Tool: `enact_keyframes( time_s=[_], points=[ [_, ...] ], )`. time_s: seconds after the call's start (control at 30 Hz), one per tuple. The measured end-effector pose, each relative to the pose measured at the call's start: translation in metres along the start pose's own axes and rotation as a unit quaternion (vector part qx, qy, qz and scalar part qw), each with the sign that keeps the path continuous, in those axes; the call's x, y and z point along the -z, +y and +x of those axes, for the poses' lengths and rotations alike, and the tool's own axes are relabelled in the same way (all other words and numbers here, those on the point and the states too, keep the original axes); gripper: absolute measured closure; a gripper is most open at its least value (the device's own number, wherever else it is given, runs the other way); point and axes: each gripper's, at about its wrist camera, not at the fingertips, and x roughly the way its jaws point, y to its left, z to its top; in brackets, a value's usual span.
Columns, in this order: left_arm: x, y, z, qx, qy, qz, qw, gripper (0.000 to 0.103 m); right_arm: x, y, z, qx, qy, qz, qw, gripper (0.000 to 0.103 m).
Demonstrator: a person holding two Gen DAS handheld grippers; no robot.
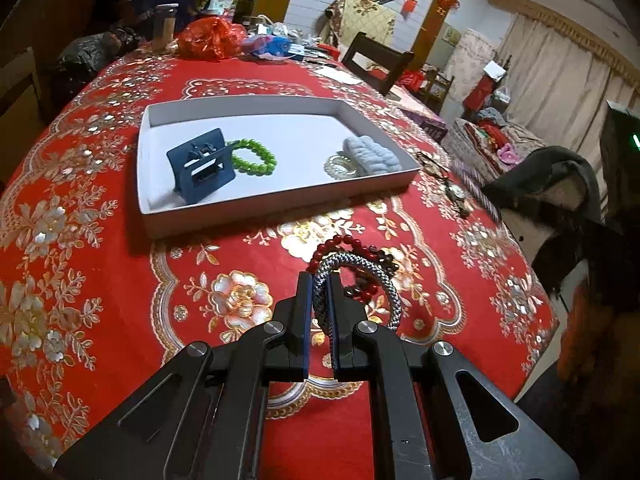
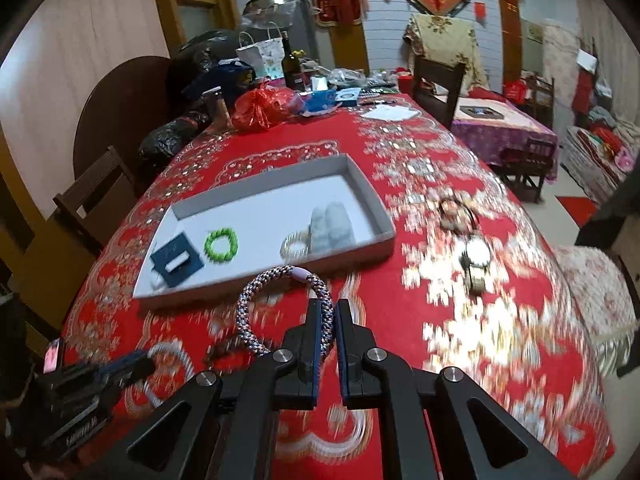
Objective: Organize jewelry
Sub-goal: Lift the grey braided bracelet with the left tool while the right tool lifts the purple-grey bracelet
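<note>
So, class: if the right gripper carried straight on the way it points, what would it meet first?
Probably the near wall of the white tray. The right gripper, shut on the braided bracelet, aims down across the red tablecloth towards it; depth is unclear.

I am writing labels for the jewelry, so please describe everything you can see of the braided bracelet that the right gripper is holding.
The braided bracelet is a round loop of woven cord, speckled in grey, white, pink and blue, with one smooth lilac sleeve joining it at the top. It looks soft but keeps its ring shape. The right gripper is shut on its right side, holding it upright above the red tablecloth, in front of the white tray. Nothing else visibly touches it.
</note>
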Motion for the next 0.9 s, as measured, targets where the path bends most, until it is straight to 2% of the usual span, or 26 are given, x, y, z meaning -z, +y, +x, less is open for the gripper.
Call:
enact_keyframes(
  time_s=[0.13, 0.27, 0.37, 0.63, 0.9],
  points=[
    [0.003, -0.003, 0.005, -0.012, 0.007, 0.005, 0.9999, 0.097, -0.035, -0.008, 0.019, -0.002, -0.007, -0.013, 1.0, 0.097],
    [0.006, -0.002, 0.016, -0.026, 0.021, 0.006, 0.9994, 0.097, -0.052, -0.021, 0.032, -0.008, -0.016, -0.006, 1.0, 0.097],
    [0.006, -0.003, 0.023, -0.034, 0.025, 0.007, 0.9991, 0.097, -0.045, -0.038, 0.041, -0.015, -0.009, 0.02, 1.0, 0.097],
    [-0.008, -0.009, 0.039, -0.037, 0.025, 0.013, 0.9989, 0.097, -0.033, -0.064, 0.056, 0.012, 0.012, 0.027, 1.0, 0.097],
    [-0.02, -0.002, 0.047, -0.041, 0.023, 0.008, 0.9989, 0.097, -0.033, -0.059, 0.059, 0.011, 0.009, 0.019, 1.0, 0.097]
  ],
)
